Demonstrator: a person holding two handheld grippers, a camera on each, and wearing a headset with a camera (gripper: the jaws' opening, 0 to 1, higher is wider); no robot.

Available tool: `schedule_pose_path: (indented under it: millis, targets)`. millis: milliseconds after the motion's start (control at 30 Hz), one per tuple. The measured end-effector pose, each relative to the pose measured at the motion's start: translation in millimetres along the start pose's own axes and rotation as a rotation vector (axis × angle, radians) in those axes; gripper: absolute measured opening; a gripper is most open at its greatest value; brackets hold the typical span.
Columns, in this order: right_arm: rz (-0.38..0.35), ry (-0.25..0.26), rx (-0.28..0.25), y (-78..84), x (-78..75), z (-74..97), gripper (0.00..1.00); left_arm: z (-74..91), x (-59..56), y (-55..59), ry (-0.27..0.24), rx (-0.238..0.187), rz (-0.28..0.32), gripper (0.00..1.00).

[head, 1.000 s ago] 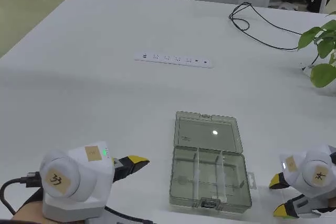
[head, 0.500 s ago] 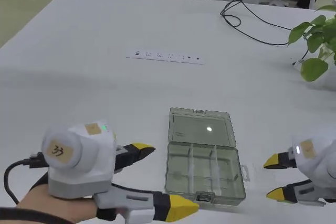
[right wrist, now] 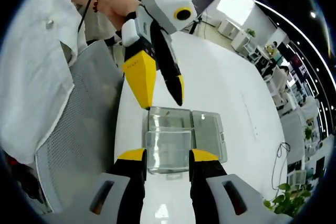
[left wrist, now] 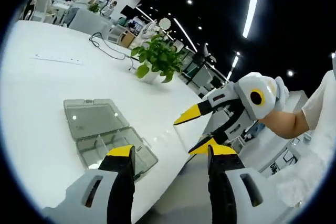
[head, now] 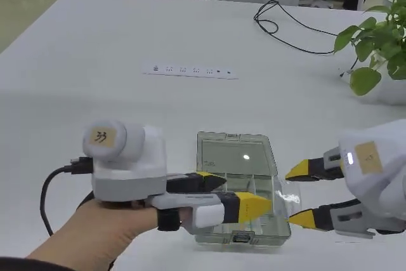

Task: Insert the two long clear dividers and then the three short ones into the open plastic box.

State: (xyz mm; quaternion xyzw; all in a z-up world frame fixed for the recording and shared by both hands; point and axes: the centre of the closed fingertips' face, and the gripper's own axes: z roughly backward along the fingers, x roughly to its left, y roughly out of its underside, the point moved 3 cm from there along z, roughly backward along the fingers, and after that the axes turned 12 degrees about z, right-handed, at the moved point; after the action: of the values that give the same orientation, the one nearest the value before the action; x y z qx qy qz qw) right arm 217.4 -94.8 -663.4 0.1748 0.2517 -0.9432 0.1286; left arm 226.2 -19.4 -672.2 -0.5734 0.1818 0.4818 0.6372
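Left gripper (head: 244,193): held in a hand (head: 101,233), jaws spread, nothing between them, above the box's near half.
Right gripper (head: 293,197): 4 o'clock in the head view, jaws pinching a clear divider (right wrist: 168,150) just beside the box's right edge.
Box (head: 236,153): open on the white table (head: 127,106), lid flat toward 12 o'clock; upright dividers in base, count unclear.
Power strip (head: 189,70): 11 o'clock of box, well apart.
Plant (head: 374,49): 2 o'clock.
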Motion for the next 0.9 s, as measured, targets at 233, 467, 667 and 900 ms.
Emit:
schedule_pose_path:
  millis: [233, 467, 667, 900]
  targets:
    - [0.045, 0.013, 0.005, -19.0, -2.4, 1.5, 0.33, -9.3, -6.8, 5.8, 0.035, 0.023, 0.113, 0.36]
    - [0.074, 0.017, 0.019, -26.1, -2.5, 1.9, 0.33, -13.3, -11.8, 10.1, 0.067, 0.033, 0.185, 0.15]
    - [0.078, 0.014, 0.029, -26.2, -1.7, 1.7, 0.33, -13.8, -13.7, 11.6, 0.081, 0.038, 0.196, 0.08]
    - [0.085, 0.015, 0.04, -25.7, -1.3, 1.6, 0.33, -14.8, -16.4, 12.7, 0.097, 0.037, 0.203, 0.0]
